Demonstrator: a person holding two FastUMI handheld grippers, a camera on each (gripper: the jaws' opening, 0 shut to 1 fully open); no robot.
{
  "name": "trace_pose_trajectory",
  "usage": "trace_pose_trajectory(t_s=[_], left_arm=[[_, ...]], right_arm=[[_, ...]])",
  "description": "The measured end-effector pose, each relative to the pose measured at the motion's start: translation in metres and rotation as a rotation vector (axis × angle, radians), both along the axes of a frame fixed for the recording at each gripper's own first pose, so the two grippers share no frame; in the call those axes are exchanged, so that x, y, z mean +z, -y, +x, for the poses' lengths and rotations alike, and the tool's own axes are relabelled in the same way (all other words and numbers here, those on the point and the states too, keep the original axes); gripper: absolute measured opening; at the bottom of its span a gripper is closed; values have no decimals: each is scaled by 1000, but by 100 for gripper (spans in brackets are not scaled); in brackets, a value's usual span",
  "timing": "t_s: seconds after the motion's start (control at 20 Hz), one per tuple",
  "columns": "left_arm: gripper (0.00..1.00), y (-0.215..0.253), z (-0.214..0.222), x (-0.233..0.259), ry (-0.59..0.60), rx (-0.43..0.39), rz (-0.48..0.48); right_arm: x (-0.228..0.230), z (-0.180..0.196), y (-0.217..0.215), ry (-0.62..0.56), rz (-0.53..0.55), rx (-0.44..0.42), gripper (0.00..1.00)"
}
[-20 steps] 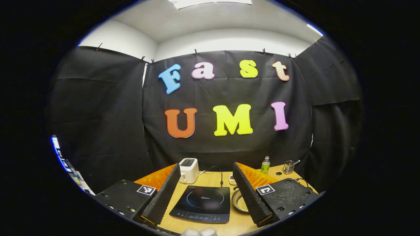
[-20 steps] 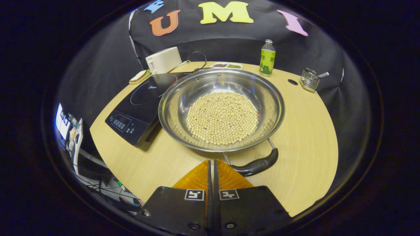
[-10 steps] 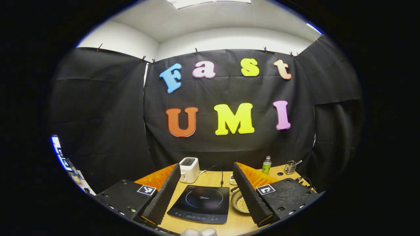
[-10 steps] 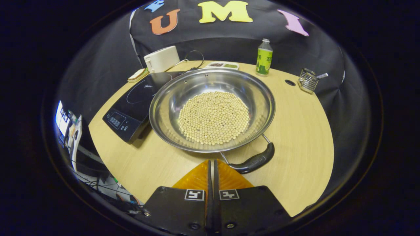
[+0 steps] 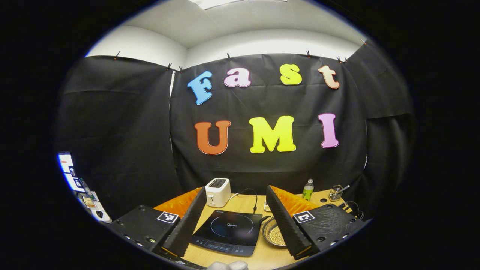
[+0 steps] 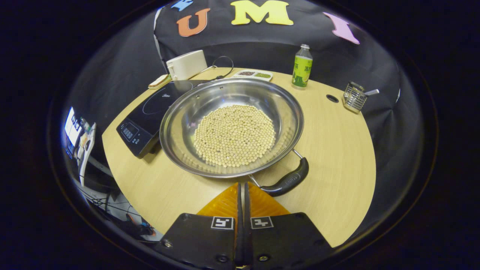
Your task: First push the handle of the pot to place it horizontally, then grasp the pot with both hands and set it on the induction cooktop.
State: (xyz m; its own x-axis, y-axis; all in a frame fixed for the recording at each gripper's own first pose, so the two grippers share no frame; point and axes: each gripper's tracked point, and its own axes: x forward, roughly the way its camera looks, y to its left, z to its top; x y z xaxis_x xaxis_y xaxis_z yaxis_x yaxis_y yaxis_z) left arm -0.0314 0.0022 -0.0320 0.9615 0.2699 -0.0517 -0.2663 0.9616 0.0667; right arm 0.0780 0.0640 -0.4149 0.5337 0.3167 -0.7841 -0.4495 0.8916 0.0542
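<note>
Right gripper (image 6: 242, 187): fingers closed together, holding nothing, just beside the pot handle (image 6: 287, 182).
Left gripper (image 5: 234, 217): spread wide, empty, well above the induction cooktop (image 5: 228, 232).
Pot (image 6: 230, 125): on the table, full of beans, touching the cooktop's edge.
Advice: nudge the handle sideways gently, keeping the pot level.

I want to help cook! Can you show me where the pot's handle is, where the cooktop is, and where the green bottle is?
pot handle (image 6: 288, 181), right gripper view, middle of the black grip.
induction cooktop (image 6: 150, 112), right gripper view, bare glass top.
green bottle (image 6: 301, 70), right gripper view, its label.
</note>
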Motion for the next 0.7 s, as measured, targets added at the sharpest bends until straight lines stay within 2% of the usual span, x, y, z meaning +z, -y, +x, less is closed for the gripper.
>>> trace_pose_trajectory(t_s=[0.05, 0.3, 0.5, 0.55, 0.65, 0.7], left_arm=[[95, 2, 0, -1, -3, 10, -1], [95, 14, 0, -3, -6, 69, -4], [95, 24, 1, -4, 1, 112, -12], [95, 27, 1, -5, 3, 119, -11], [95, 34, 3, -9, -1, 127, -9], [95, 37, 4, -12, -6, 128, -8]], right_arm=[[0, 3, 3, -2, -3, 11, 1], [3, 20, 22, -9, -23, 64, 4], [4, 35, 37, -8, -43, 111, 1], [4, 38, 41, -4, -47, 121, 7], [5, 46, 49, 3, -50, 126, 0], [6, 50, 52, 5, -45, 123, 0]])
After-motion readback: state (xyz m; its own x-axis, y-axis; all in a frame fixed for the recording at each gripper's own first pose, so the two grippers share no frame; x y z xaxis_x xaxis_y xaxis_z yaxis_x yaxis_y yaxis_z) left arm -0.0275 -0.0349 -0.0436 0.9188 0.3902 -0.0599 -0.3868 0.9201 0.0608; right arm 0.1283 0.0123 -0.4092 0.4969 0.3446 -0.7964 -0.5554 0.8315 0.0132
